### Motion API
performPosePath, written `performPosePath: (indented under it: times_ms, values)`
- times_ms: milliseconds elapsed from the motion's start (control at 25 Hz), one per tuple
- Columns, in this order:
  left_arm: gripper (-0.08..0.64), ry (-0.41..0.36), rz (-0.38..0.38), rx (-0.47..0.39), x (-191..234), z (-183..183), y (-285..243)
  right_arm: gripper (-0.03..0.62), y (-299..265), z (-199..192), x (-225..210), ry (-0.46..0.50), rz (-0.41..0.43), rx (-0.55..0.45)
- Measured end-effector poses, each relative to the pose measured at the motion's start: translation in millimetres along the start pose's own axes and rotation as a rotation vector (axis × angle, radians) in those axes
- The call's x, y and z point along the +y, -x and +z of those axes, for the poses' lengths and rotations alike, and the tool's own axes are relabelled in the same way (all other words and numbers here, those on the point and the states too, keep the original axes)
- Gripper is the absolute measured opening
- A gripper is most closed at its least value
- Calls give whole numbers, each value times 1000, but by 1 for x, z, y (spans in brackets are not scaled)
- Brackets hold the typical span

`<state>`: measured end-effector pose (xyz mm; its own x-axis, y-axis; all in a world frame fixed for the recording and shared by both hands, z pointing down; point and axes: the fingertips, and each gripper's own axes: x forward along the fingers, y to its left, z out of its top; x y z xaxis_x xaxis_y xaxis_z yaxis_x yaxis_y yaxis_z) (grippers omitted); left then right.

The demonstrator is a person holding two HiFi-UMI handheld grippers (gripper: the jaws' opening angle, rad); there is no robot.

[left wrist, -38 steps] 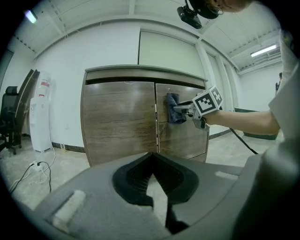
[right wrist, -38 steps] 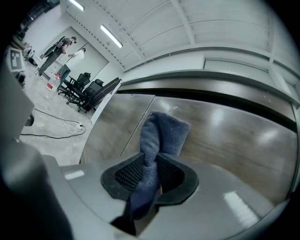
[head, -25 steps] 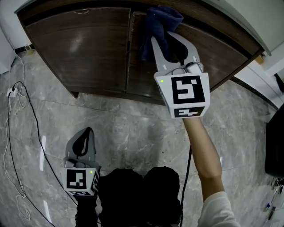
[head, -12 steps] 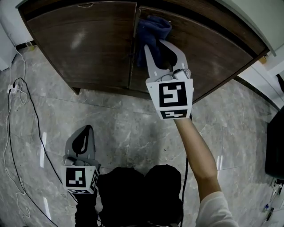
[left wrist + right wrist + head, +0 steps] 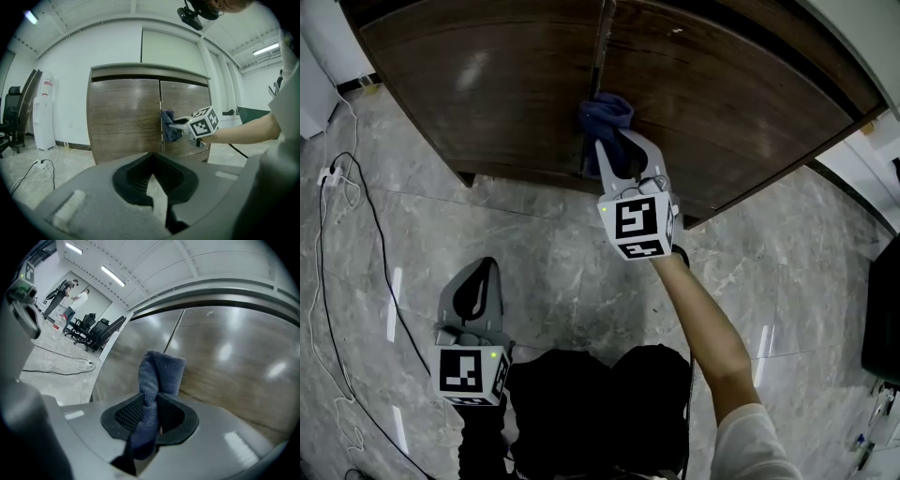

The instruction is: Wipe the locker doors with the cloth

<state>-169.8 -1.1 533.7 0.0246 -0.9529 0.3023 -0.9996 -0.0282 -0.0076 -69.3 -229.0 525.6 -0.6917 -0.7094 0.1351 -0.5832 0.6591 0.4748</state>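
Cloth (image 5: 606, 114) — blue, fuzzy, bunched — gripped by right gripper (image 5: 149, 404) fingers against glossy wood-grain door (image 5: 741, 103); left gripper (image 5: 151, 158) fingers closed.

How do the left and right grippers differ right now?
The right gripper clamps the blue cloth at the locker doors' seam; the left gripper is shut on nothing. The right reaches the doors; the left hangs low, clear of them. Both carry marker cubes.

This is an office-like open room. It has white walls and a white ceiling with strip lights (image 5: 112, 276), over a polished grey stone-tile floor (image 5: 544, 253). Black office chairs (image 5: 89, 326) are grouped at the far side. A tall white water dispenser (image 5: 45, 115) stands near a two-door wooden locker (image 5: 124, 117), and cables (image 5: 70, 372) trail across the floor.
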Motion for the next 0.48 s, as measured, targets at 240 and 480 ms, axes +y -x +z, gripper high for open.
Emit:
performPosePath:
  times_ms: [240,480]
  values:
    - [2,2,8,10,3,-6,-2,87,-11,-52,35,-29,41,66]
    - [2,8,29,25,7,-17,-2,87,-20,-98,67,-72,98,154]
